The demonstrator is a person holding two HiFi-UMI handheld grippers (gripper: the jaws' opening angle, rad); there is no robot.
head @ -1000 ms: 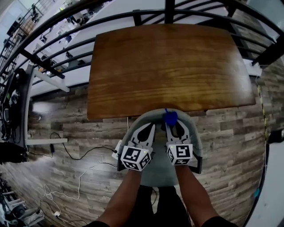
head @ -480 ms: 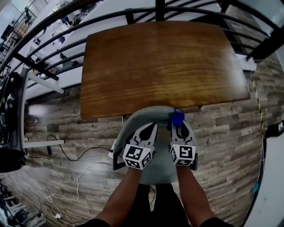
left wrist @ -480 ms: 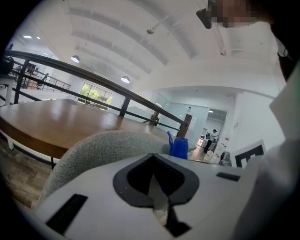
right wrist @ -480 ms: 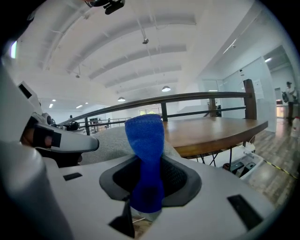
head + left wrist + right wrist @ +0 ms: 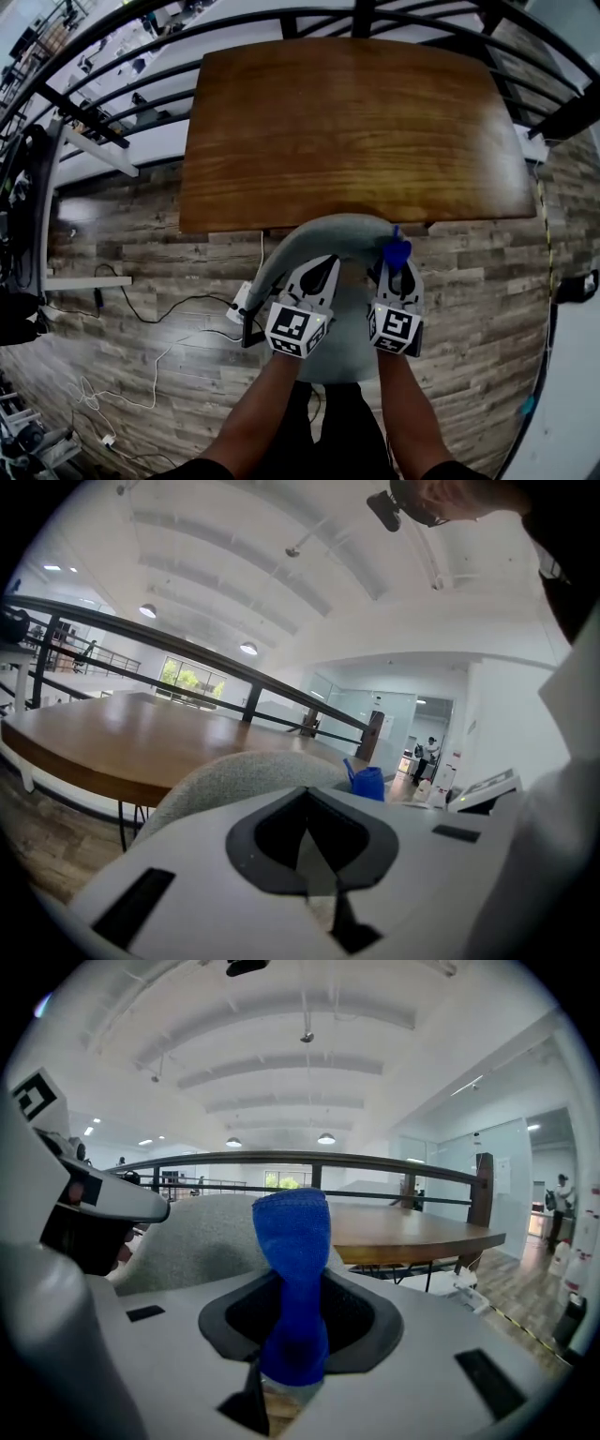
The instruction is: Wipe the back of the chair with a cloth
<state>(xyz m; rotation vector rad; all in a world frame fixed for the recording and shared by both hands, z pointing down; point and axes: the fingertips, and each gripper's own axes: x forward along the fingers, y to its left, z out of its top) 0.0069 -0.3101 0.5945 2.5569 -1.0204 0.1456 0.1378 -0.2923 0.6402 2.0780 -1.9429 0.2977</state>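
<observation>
Right gripper [image 5: 395, 269], head view: jaws clenched on a blue cloth [image 5: 396, 251], which pokes out past the tips as a small bunch. Cloth sits at the right end of the grey chair back [image 5: 319, 234], at its curved top edge. Left gripper [image 5: 322, 272] points at the same chair back, just beside the right one, nearer the middle of the curve. Wooden table [image 5: 347, 122] lies beyond the chair, with black railing [image 5: 122, 70] behind it. Cables [image 5: 178, 314] trail over the plank floor to the left.

Left gripper view: jaws closed together, nothing between them. Grey fabric top of the chair back [image 5: 234, 778] rises just past the tips. Blue cloth [image 5: 368, 782] shows to the right, at the chair's edge. Table top [image 5: 103, 738] stretches off to the left.

Right gripper view: jaws pinched on the lower part of the cloth [image 5: 292, 1269]; its upper part stands upright above them, hem at the top. Chair back [image 5: 202, 1241] curves away to the left, close behind the cloth; contact cannot be confirmed. Table [image 5: 412, 1227] to the right.
</observation>
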